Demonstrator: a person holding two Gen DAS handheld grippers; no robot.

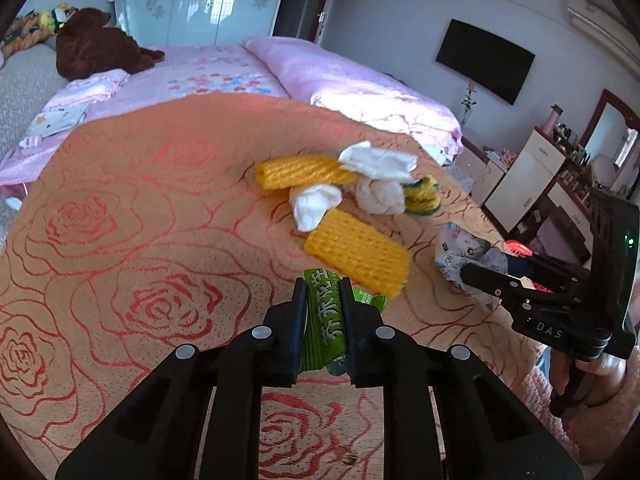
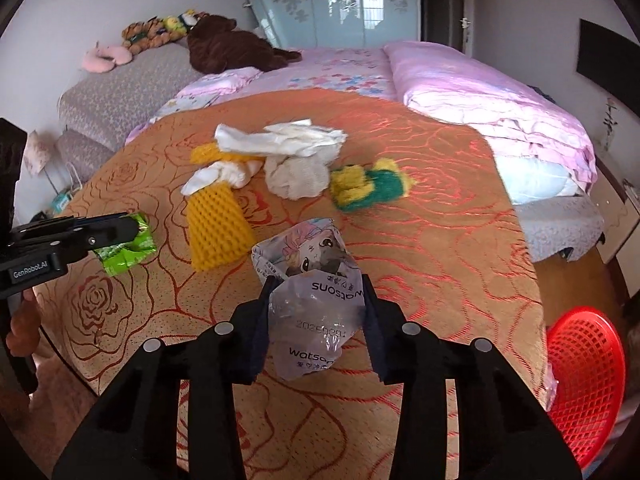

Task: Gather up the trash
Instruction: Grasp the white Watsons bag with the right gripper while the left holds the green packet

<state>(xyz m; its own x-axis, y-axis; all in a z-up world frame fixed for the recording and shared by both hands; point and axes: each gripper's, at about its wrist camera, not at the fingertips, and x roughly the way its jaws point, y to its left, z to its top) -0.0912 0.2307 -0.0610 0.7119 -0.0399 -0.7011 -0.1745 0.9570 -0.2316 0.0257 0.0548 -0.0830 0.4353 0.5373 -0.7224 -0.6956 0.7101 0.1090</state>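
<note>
My left gripper [image 1: 322,292] is shut on a green snack wrapper [image 1: 325,322], which it holds just above the orange rose-patterned tablecloth [image 1: 140,220]. In the right wrist view that wrapper [image 2: 128,254] hangs from the left gripper [image 2: 134,227] at the left edge. My right gripper [image 2: 318,284] is shut on a crumpled clear Watsons packet [image 2: 316,312] printed with a cartoon; both pads press its sides. Further back on the table lie two yellow foam nets [image 1: 356,254], white tissues [image 1: 378,160], a beige wad [image 2: 296,178] and a yellow-green sponge [image 2: 368,186].
A red mesh basket [image 2: 584,376] stands low beside the table's right edge. A pink bed [image 1: 340,76] lies behind the table, with a brown plush toy [image 1: 96,46] on it. A dresser [image 1: 532,176] and a wall television [image 1: 484,60] are at the right.
</note>
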